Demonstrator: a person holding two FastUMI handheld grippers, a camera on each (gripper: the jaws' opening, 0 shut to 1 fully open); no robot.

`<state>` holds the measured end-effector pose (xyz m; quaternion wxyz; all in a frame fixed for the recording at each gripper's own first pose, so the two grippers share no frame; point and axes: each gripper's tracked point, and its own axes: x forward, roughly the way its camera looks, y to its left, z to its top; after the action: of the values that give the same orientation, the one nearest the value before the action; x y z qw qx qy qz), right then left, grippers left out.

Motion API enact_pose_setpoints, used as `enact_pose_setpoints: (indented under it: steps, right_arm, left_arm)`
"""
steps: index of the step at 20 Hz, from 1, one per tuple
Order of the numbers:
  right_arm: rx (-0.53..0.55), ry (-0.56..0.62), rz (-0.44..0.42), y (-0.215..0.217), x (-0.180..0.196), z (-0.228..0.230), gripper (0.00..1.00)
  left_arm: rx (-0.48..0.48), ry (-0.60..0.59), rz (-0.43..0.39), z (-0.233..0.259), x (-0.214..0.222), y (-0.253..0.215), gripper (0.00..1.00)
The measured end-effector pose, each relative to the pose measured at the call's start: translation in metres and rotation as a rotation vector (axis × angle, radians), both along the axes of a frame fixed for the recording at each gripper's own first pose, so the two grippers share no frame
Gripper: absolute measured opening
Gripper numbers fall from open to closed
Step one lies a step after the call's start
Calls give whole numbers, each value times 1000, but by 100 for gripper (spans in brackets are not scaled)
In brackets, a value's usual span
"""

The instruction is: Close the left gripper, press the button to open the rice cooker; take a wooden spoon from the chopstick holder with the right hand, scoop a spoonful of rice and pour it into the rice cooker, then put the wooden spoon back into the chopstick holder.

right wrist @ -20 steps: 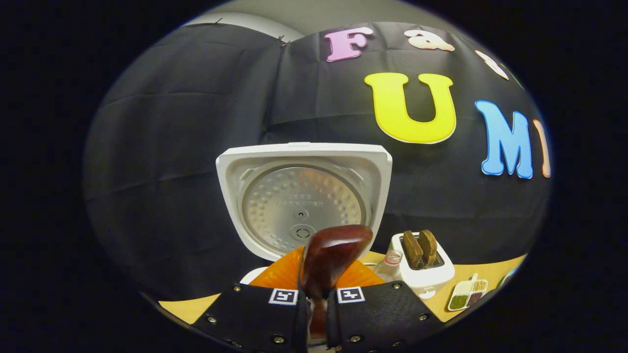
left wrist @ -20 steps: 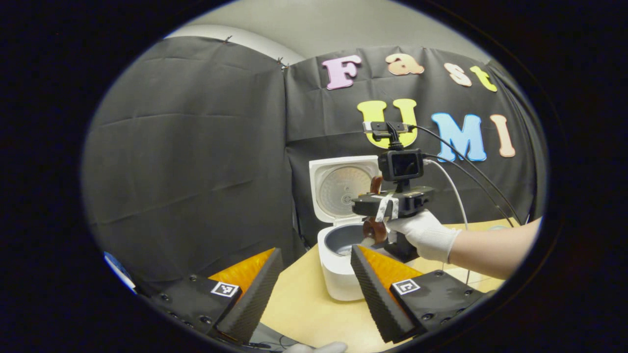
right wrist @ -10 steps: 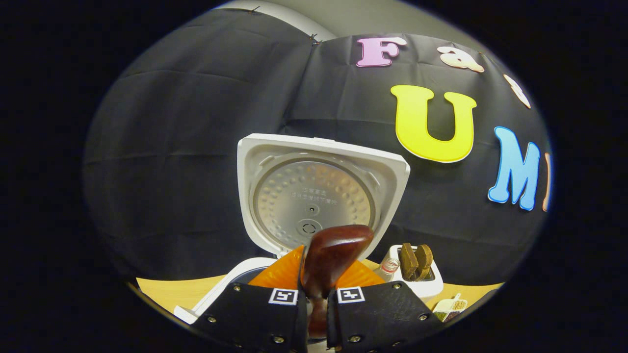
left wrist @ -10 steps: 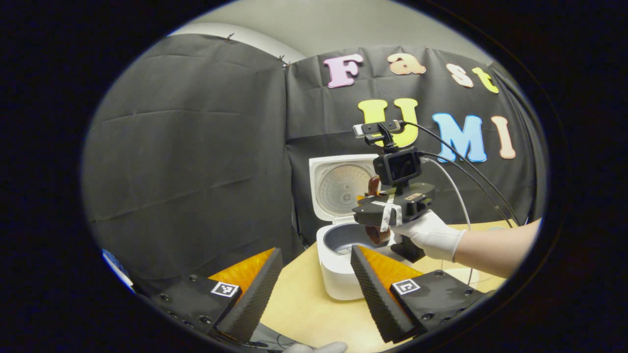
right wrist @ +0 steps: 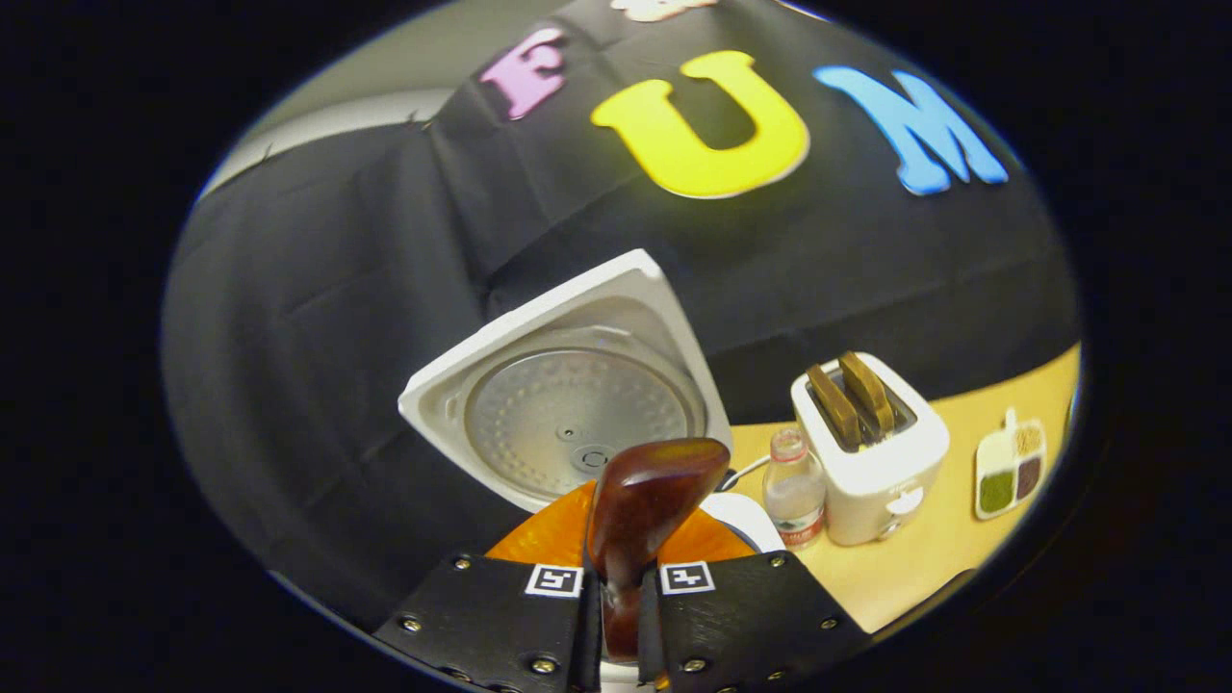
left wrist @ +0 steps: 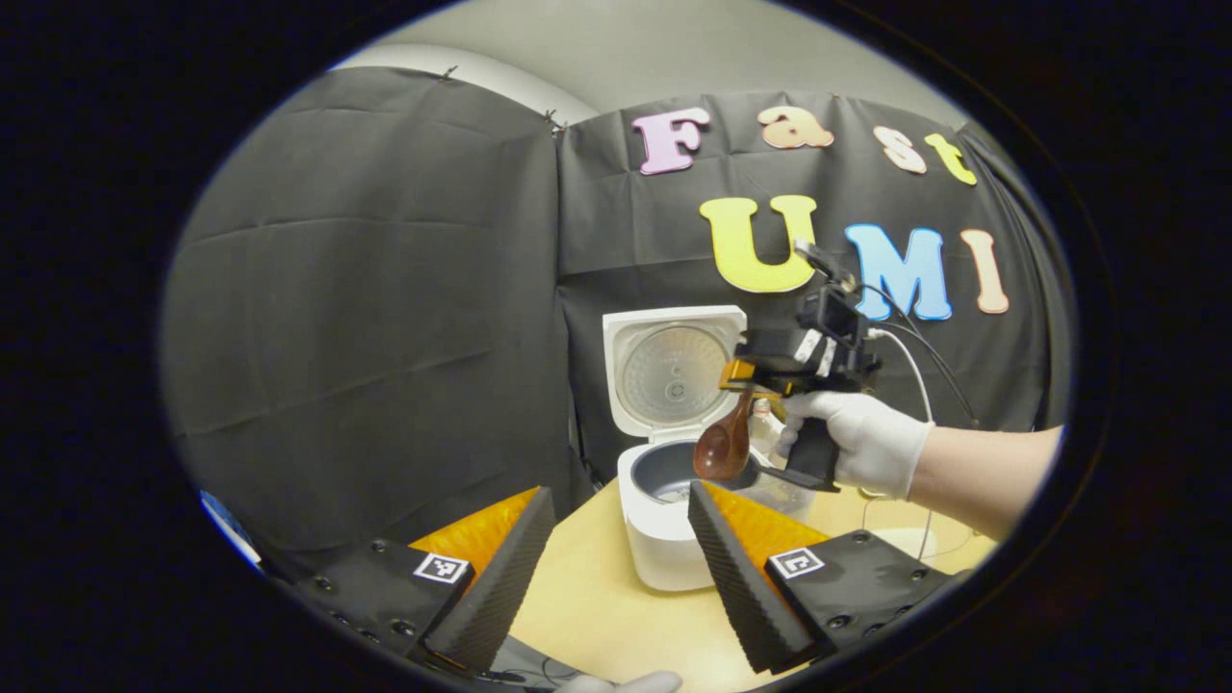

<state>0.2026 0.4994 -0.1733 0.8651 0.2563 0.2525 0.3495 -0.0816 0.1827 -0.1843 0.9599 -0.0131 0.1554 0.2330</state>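
The rice cooker (left wrist: 664,500) stands open on the table (left wrist: 597,606), lid (right wrist: 568,404) upright. A gloved hand (left wrist: 861,443) tilts the right gripper (left wrist: 746,377) above the pot, its fingers clamped on the wooden spoon (left wrist: 724,448) (bowl hanging down over the opening). The left gripper (left wrist: 616,558) waits low in front, fingers spread wide and holding nothing.

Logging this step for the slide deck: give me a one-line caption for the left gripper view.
Right hand-held gripper tips the wooden spoon over the open rice cooker.
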Motion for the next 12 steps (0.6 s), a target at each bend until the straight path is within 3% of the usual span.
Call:
enact_pose_setpoints:
  steps: [2, 7, 12]
  right_arm:
    - [61, 59, -22, -16, 4, 4, 15]
    - [96, 95, -90, -76, 14, 12, 15]
    - [120, 106, -225, -182, 27, 14, 15]
  left_arm:
    - [-16, -6, -6, 1, 0, 0, 99]
    - [6, -37, -46, 24, 20, -16, 99]
    - [5, -70, -135, 40, 41, -54, 99]
